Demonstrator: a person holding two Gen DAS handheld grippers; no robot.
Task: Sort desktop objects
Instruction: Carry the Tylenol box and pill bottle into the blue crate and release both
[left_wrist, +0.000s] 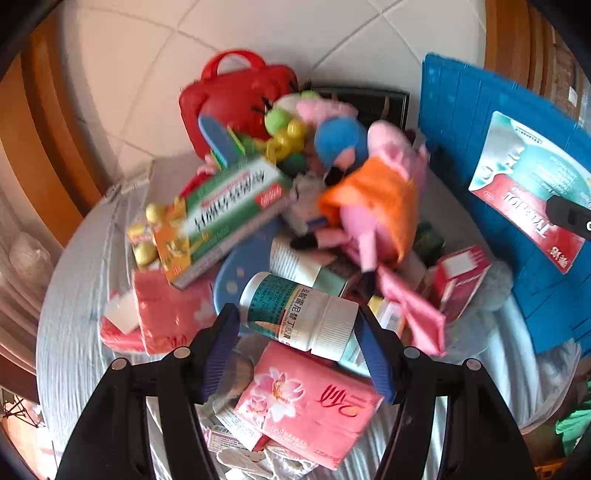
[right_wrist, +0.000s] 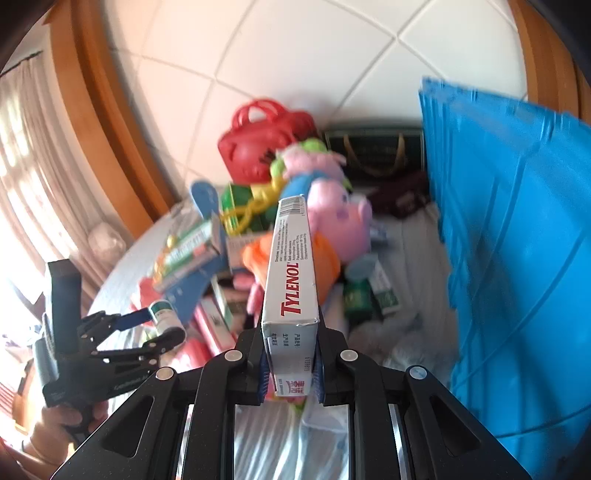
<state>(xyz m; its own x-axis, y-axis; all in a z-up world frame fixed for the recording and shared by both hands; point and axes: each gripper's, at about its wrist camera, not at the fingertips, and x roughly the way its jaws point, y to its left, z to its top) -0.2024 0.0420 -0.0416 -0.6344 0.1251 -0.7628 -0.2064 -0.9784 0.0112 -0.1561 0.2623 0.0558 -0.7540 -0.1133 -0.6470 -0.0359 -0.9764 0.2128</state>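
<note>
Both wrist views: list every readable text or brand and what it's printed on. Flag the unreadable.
"TYLENOL": red letters on the white medicine box clamped in the right hand-held gripper.
Same box in the left wrist view: logo upside down, blurred.
Small "Directions" paragraph on that box: too small.
White pill bottle between the left hand-held gripper's pads: Chinese label, too blurred to quote.
Green-and-white carton: blurred.
Pink tissue pack: red Chinese logo, small print unreadable.

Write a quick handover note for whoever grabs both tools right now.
Right tool: shut on the Tylenol box, held up over the pile, blue bin to its right.
Left tool: pads on either side of the white pill bottle; looks gripped, not certain.
Done: nothing visibly sorted yet.
Left: place box and bottle, then clear the pile: pink plush, tissue pack, green box, red bag.
</note>
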